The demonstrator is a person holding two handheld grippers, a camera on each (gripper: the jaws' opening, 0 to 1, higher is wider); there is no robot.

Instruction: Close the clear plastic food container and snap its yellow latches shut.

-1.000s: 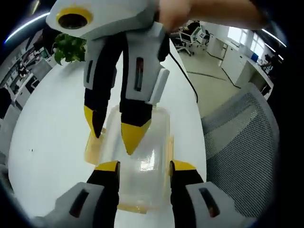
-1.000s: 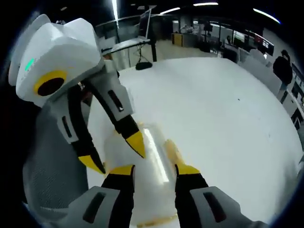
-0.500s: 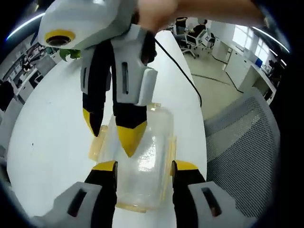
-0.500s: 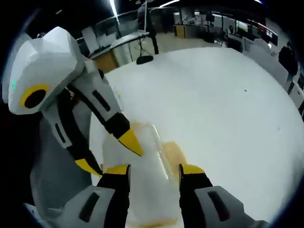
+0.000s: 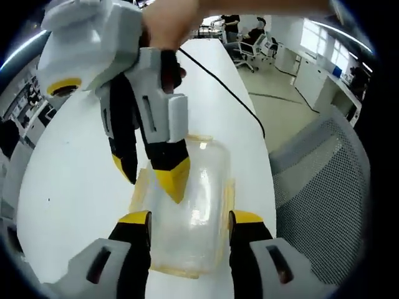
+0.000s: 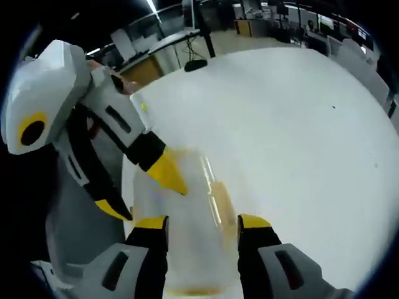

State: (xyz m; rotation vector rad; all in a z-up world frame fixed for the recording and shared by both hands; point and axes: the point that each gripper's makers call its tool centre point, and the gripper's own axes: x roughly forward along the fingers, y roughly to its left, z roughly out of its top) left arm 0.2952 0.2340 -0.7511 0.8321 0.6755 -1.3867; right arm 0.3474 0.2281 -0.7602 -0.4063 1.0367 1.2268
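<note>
Container (image 5: pixel 190 212) near the table (image 5: pixel 75 187) edge, beside a mesh chair (image 5: pixel 318 193). Left gripper (image 5: pixel 190 218) and right gripper (image 6: pixel 202 221) spread wide, straddling it, seemingly not clamping. Cable (image 5: pixel 218 81) in left gripper view.

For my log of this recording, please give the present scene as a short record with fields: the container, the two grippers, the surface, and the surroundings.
container: clear plastic food container with yellow latches, lid on, lying on the table
left gripper: left gripper open, jaws on either side of the container
right gripper: right gripper open, tips pointing down at the lid
surface: white table
surroundings: grey mesh chair beside the table, black cable on it
</note>
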